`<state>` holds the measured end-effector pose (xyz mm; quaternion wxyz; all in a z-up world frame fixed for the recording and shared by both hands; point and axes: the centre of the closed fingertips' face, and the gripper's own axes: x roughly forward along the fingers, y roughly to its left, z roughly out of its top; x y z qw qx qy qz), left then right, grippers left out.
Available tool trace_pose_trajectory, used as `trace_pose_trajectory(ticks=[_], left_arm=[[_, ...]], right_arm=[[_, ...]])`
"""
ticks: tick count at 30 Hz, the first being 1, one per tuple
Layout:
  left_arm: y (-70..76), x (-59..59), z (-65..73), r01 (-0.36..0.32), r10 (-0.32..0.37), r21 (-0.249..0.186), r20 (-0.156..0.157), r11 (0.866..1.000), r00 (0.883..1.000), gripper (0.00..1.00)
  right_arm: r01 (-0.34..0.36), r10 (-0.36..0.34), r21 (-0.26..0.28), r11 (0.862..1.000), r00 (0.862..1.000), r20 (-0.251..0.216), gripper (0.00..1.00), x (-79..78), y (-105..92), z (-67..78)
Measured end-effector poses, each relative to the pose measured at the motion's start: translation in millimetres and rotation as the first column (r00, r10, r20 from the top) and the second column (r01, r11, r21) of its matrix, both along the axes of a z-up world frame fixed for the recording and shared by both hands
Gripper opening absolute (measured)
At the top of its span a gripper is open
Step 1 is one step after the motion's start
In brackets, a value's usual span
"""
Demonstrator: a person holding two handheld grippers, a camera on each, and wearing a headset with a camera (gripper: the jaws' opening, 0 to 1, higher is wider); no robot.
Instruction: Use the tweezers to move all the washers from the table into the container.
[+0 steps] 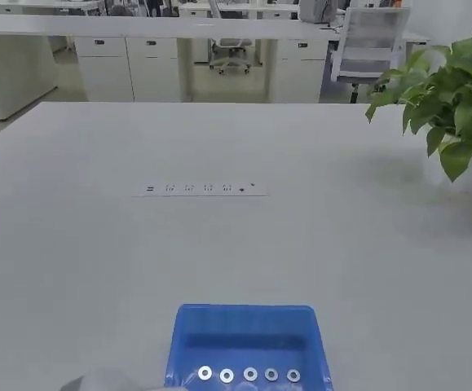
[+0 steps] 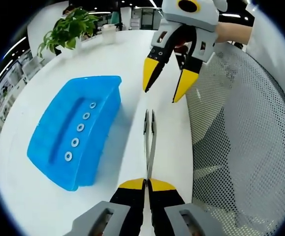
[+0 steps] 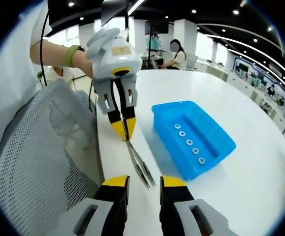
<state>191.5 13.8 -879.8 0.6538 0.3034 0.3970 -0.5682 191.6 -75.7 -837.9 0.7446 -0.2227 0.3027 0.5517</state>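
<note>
Washers [image 1: 250, 374]: five counted, lying in a straight row on the floor of the blue container [image 1: 244, 322], toward the near side of the desk [image 1: 236, 244]; none spotted on the bare desktop around it. Tweezers [image 2: 149, 140] clamped by the handle end in the fully closed left tool [image 2: 146, 183], tips pointing forward, near the container's long wall, seemingly carrying nothing. Right tool [image 2: 163, 94] spread wide and empty, hovering just past the tweezer tips without touching them. Probably the closing step, then: look for stragglers, then put the tweezers down. Best done by gripping firmly, laying the tweezers flat on bare desk clear of the container wall, and letting go only once supported; right tool best held aside. Cannot tell whether a washer lies on the strip of desk nearest the person, cut off below the head view; container's near edge cropped too, and a grey shape at that view's lower left too partial to identify.
</note>
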Motion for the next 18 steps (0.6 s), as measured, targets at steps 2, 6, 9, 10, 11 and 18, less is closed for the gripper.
trace_pose_trajectory(ticks=[2,6,9,10,11,18], left_arm=[[0.5,0.9,0.6,-0.029,0.030,-0.011,0.006,1.000,1.000,0.02],[2.0,7.1,9.7,-0.151,0.152,-0.076,0.013,0.986,0.988,0.11],[7.5,13.2,21.7,-0.240,0.247,-0.132,0.038,0.962,0.968,0.16],[9.9,15.0,25.5,-0.262,0.271,-0.146,0.050,0.954,0.961,0.18],[12.8,16.7,29.7,-0.294,0.306,-0.162,0.054,0.942,0.951,0.22],[32.3,28.6,82.2,-0.504,0.572,-0.409,0.057,0.761,0.818,0.45]], right_arm=[[0.008,-0.008,0.004,1.000,1.000,0.001,0.23,0.7,-1.1,1.1],[0.035,-0.035,0.033,0.999,0.999,0.003,0.24,3.5,-3.8,7.7],[0.061,-0.061,0.056,0.997,0.998,0.003,0.26,7.1,-6.4,11.5],[0.069,-0.070,0.061,0.996,0.998,0.009,0.27,8.8,-7.1,12.4],[0.077,-0.078,0.067,0.995,0.997,0.012,0.29,10.4,-7.8,13.9],[0.137,-0.142,0.155,0.978,0.990,0.021,0.34,20.9,-10.0,33.3]])
